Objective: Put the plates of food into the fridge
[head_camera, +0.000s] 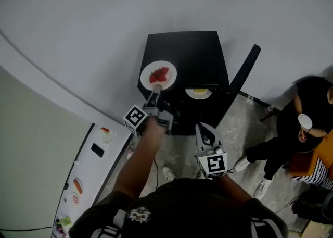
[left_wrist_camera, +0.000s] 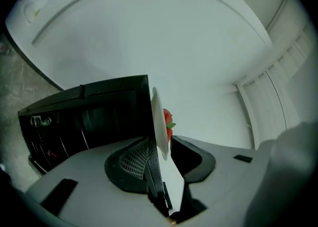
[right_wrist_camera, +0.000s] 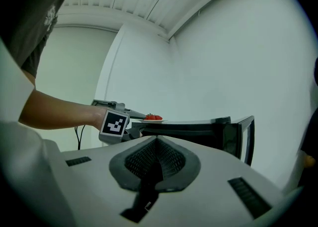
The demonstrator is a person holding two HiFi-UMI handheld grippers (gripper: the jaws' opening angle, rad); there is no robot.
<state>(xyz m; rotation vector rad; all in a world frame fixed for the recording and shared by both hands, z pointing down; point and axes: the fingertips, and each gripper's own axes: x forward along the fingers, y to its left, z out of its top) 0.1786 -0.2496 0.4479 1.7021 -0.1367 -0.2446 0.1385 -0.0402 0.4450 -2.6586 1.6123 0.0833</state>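
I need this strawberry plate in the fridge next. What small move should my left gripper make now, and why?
Most likely close the left gripper on the rim of the strawberry plate. Its jaws stand open with the rim already between them, not clamped, and the plate sits on top of the black fridge, so a firm grip should come before any lift.

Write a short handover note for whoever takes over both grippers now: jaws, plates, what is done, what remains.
Left gripper: jaws open, the rim of the strawberry plate between them, not clamped.
Right gripper: jaws shut, empty, held in front of the fridge.
The strawberry plate stands on top of the fridge; the door is open.
Done: the plate of yellow food seems to sit inside already.
Left to do: close on the strawberry plate and put it inside.
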